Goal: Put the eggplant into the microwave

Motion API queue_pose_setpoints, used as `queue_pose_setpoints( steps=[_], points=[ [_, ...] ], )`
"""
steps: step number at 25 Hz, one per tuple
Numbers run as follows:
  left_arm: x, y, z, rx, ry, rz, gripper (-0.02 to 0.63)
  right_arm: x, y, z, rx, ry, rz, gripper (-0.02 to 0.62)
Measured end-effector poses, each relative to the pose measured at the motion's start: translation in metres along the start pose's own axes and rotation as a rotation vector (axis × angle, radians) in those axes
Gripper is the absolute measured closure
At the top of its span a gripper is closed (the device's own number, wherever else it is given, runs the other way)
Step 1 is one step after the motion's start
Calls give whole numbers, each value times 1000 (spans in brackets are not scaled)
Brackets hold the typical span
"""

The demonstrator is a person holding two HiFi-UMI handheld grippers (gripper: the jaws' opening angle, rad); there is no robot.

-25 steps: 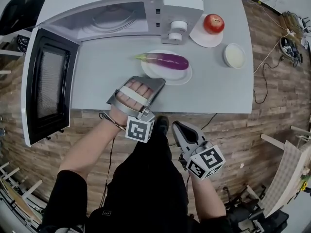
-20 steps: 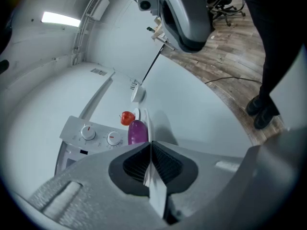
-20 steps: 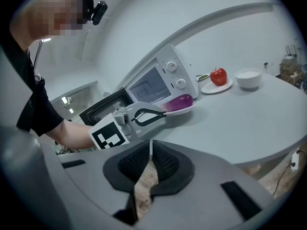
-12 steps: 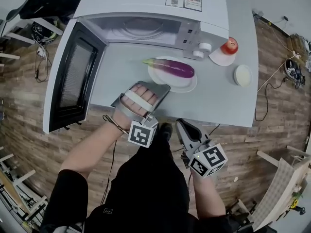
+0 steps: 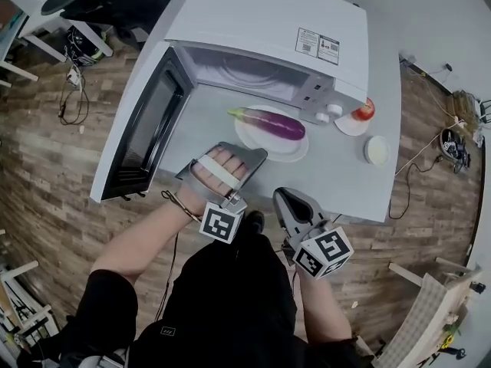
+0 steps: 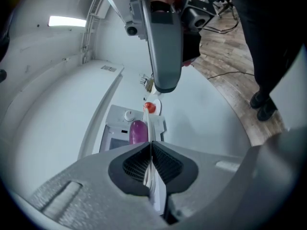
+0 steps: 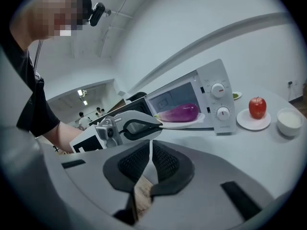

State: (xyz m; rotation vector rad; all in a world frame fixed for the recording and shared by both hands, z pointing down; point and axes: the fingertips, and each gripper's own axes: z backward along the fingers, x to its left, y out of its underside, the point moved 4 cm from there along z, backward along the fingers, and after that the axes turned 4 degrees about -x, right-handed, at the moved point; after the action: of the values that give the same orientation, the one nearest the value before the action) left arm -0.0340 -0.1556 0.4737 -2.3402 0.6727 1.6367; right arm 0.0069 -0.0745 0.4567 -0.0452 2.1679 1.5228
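Starting nearest the operator, the right gripper (image 7: 150, 150) sits just short of the table's near edge, jaws drawn together on nothing. Ahead of it, the left gripper (image 5: 255, 154) is clamped on the near rim of the round white plate (image 5: 278, 149); the rim's thin edge runs between the ribbed pads. From the right gripper view the plate appears to be held clear of the flat grey tabletop (image 5: 203, 121), roughly level and in front of the oven opening. The long purple eggplant (image 5: 272, 124) lies across the plate's middle, not yet inside. Beyond it stands the boxy white microwave (image 5: 268, 21) with its dark-windowed door (image 5: 146, 133) swung wide to the left; nothing is seen in the part of the cavity that shows. To the right of the microwave are a red apple (image 5: 366, 110) on a small white saucer and a small white bowl (image 5: 377, 150), neither named in the task. Judged status: access is open and the carrier plate is grasped. Remaining: pass the plate through the opening, set it down and let go. The eggplant is slender, glossy and smooth, deep purple, with a pale green stem end pointing toward the door side. Its rounded body could roll if the plate tilts.
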Motion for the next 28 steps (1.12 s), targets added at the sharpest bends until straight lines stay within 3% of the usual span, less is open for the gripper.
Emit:
queue_pose_setpoints(
  steps=[7,24,28],
  points=[
    [12,22,4,79,-10,13,588,-4,-18,-9,22,-21,33,568],
    [11,62,-32,315,-10,-11,588,-43,-48,-43,81,-248,99,568],
    [11,76,-48,354,-29,18,588,-50,-51,-55,93,-271,117,568]
  ],
)
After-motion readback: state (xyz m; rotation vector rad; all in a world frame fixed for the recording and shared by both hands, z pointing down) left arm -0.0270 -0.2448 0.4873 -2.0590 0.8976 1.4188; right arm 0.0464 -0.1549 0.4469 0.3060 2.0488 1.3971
